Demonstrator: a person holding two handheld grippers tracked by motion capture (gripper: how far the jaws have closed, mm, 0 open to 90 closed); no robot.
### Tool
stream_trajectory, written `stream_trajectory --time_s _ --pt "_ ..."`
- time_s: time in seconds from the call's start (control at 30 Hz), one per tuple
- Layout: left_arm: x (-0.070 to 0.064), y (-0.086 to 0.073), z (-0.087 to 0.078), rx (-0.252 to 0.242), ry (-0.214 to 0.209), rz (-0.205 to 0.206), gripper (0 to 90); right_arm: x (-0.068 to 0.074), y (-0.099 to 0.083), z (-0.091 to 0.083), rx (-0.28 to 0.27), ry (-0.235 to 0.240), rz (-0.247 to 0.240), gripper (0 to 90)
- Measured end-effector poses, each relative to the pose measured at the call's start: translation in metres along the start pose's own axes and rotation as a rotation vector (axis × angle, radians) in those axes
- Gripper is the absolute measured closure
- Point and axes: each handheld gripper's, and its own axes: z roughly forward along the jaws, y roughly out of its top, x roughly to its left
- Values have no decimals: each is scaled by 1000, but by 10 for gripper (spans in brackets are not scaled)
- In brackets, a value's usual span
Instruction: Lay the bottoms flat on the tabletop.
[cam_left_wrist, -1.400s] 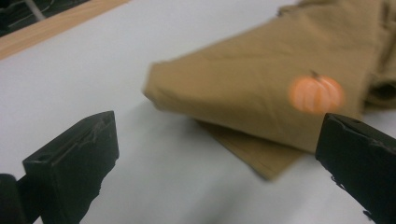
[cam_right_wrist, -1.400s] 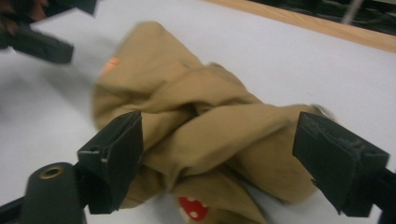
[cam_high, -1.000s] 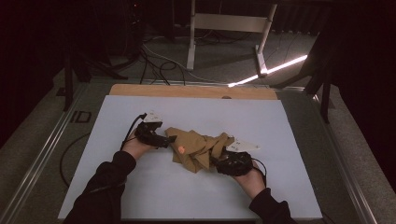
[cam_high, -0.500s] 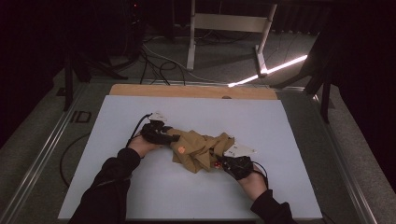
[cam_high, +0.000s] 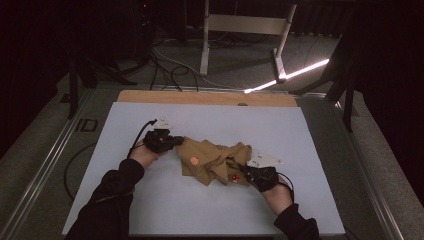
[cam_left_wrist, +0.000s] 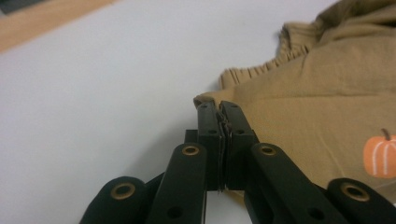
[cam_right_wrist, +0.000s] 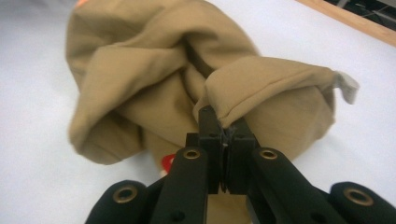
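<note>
Nearest the person, two dark sleeves come in from the near edge of the white table (cam_high: 150, 210), one forearm to each gripper. The right gripper (cam_high: 239, 169) sits at the near right end of a single tan garment (cam_high: 215, 162), its jaws pinched tight on a folded hem of the cloth; in the right gripper view that fold (cam_right_wrist: 261, 93) drapes over the jaw tips, with a small grey tag (cam_right_wrist: 346, 87) at its far end. The left gripper (cam_high: 176, 142) lies a little farther off at the garment's left end, jaws clamped on a corner beside the gathered, elastic edge (cam_left_wrist: 261, 70). The garment lies crumpled between the two grippers, near the middle of the table. Two orange pumpkin prints show on it: one toward the left (cam_high: 194, 160), one by the right gripper (cam_high: 233, 177). Beyond the white surface runs one wooden strip (cam_high: 200, 97), then dark floor with cables (cam_high: 170, 70) and a stand (cam_high: 245, 30).
</note>
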Motion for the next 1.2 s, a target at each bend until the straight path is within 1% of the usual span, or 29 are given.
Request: stream_trajectory --time_s 0.03,0.07,0.1,0.17,0.2,0.23,0.27,0.3,0.37,0.43,0.47,0.53,0.57,0.63,0.67,0.7,0.73,0.8,0.9,0.97,1.0,1.03,1.07,1.1,1.13,1.17,1.2 --pt "1 1 -3 -15 4 -7 888 0 0 0 0 0 0 883" --pt "2 2 -6 -24 9 -12 888 -3 0 -1 -1 -9 -11 883" --pt "3 2 -9 -27 18 -9 888 -4 1 -2 3 -16 -2 883" --pt "5 3 -14 -44 29 -21 889 -8 2 -3 -5 -31 -1 884" --pt "7 3 -17 -53 40 -19 889 -10 3 -4 -5 -40 -2 884" --pt "9 3 -21 -56 42 -24 889 -13 3 -4 -12 -50 1 884" --pt "11 2 -25 -72 48 -37 889 -15 4 -4 -10 -61 1 885" --pt "12 2 -27 -75 56 -44 889 -19 5 -5 -16 -69 9 885" --pt "16 0 -34 -89 68 -52 890 -24 7 -5 -19 -96 5 885" --pt "20 -4 -40 -98 78 -67 890 -30 9 -6 -26 -110 19 886" --pt "22 -6 -43 -102 80 -74 890 -33 9 -7 -28 -128 14 886" --pt "24 -10 -49 -105 92 -80 890 -38 11 -9 -38 -148 29 886" --pt "25 -12 -51 -103 89 -85 890 -40 12 -11 -42 -165 26 886" --pt "26 -15 -56 -102 103 -83 890 -43 14 -12 -51 -177 24 886" --pt "27 -16 -59 -107 104 -88 890 -44 15 -13 -53 -196 17 886" --pt "26 -18 -62 -114 115 -90 890 -45 16 -14 -51 -208 3 886" --pt "27 -20 -67 -122 113 -94 891 -46 18 -16 -56 -219 1 886" --pt "28 -22 -75 -134 119 -95 890 -49 21 -20 -76 -225 2 886" --pt "25 -24 -87 -165 122 -95 891 -51 28 -27 -109 -233 -5 886" --pt "19 -25 -92 -163 126 -84 891 -49 33 -30 -115 -247 -24 886" --pt "15 -28 -95 -165 124 -78 891 -45 33 -33 -120 -248 -42 886" --pt "12 -30 -97 -164 124 -78 891 -45 33 -33 -120 -248 -42 886" --pt "12 -30 -97 -164 124 -78 890 -45 33 -33 -120 -248 -42 886" --pt "4 -39 -99 -155 117 -74 890 -43 31 -34 -121 -241 -41 886" --pt "0 -44 -100 -150 116 -78 890 -38 23 -36 -107 -223 -59 886" --pt "-4 -49 -100 -142 104 -76 890 -36 19 -37 -99 -204 -64 885" --pt "-9 -54 -101 -135 94 -71 890 -33 13 -38 -91 -198 -71 885"
